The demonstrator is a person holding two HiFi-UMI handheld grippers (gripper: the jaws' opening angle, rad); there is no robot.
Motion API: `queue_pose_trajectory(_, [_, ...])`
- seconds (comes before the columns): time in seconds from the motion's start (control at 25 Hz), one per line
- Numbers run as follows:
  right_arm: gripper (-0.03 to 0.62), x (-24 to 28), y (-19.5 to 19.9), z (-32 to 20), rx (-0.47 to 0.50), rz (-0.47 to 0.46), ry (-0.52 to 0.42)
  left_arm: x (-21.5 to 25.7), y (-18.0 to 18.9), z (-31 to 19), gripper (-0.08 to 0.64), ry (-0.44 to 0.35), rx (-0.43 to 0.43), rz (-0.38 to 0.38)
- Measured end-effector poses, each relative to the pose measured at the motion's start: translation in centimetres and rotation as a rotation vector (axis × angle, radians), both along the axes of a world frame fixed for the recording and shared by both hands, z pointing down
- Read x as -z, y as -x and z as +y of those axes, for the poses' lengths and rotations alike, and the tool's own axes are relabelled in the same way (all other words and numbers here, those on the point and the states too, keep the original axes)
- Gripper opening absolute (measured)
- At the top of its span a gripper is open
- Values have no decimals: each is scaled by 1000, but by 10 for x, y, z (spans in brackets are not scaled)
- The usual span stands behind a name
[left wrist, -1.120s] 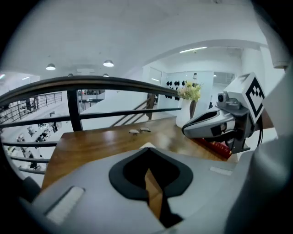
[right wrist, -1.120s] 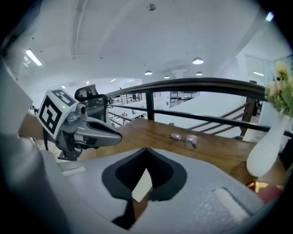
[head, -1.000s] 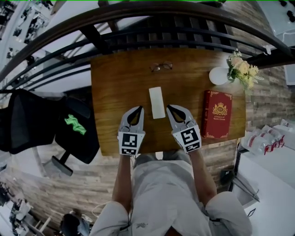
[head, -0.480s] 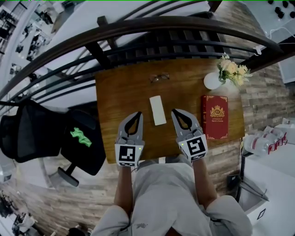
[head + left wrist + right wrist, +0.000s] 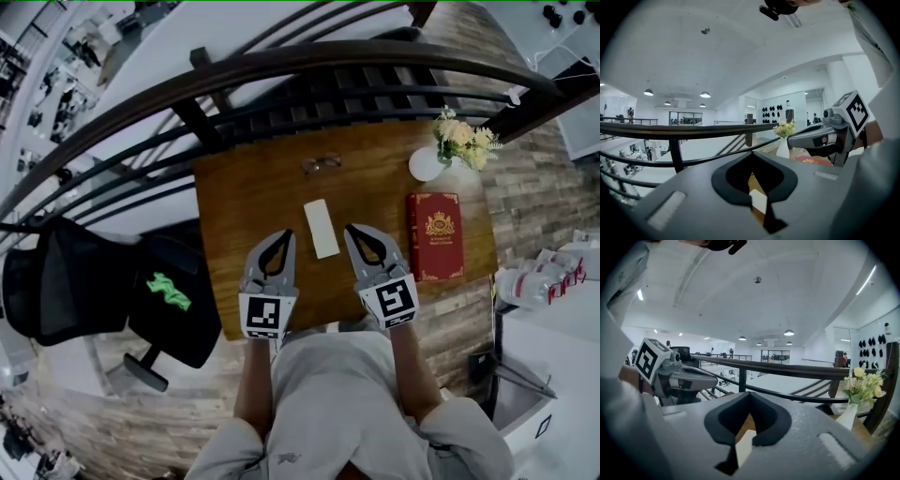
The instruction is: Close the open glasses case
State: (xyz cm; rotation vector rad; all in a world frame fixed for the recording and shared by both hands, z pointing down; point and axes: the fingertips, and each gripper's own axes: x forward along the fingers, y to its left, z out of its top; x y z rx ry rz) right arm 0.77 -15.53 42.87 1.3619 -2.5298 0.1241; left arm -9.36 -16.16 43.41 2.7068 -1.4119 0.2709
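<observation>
The glasses case [image 5: 321, 228] lies as a flat white oblong in the middle of the wooden table [image 5: 246, 192]; its lid position cannot be made out. My left gripper [image 5: 286, 233] hovers just left of the case's near end, jaws shut and empty. My right gripper [image 5: 349, 229] mirrors it on the case's right side, also shut on nothing. A sliver of the white case [image 5: 759, 199] shows through the left gripper [image 5: 751, 153] and through the right gripper [image 5: 749, 393], the case [image 5: 744, 446] lying below its jaws. A pair of glasses [image 5: 322, 164] rests at the far edge.
A red book [image 5: 434, 236] lies right of my right gripper. A white vase [image 5: 427, 163] with flowers [image 5: 461, 139] stands at the far right corner. A dark railing [image 5: 328, 70] runs behind the table. A black chair [image 5: 159, 291] stands to the left.
The head view has shifted slightly. Both grippers stay shut on either side of the case, near the table's front edge, with hardly any movement relative to it.
</observation>
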Motion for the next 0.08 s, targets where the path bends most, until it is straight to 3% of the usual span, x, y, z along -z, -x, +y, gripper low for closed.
queue_pose_trajectory(0.08, [2,0,2,2,-3,1,2,0,-1,1,20,-1,-11,-1])
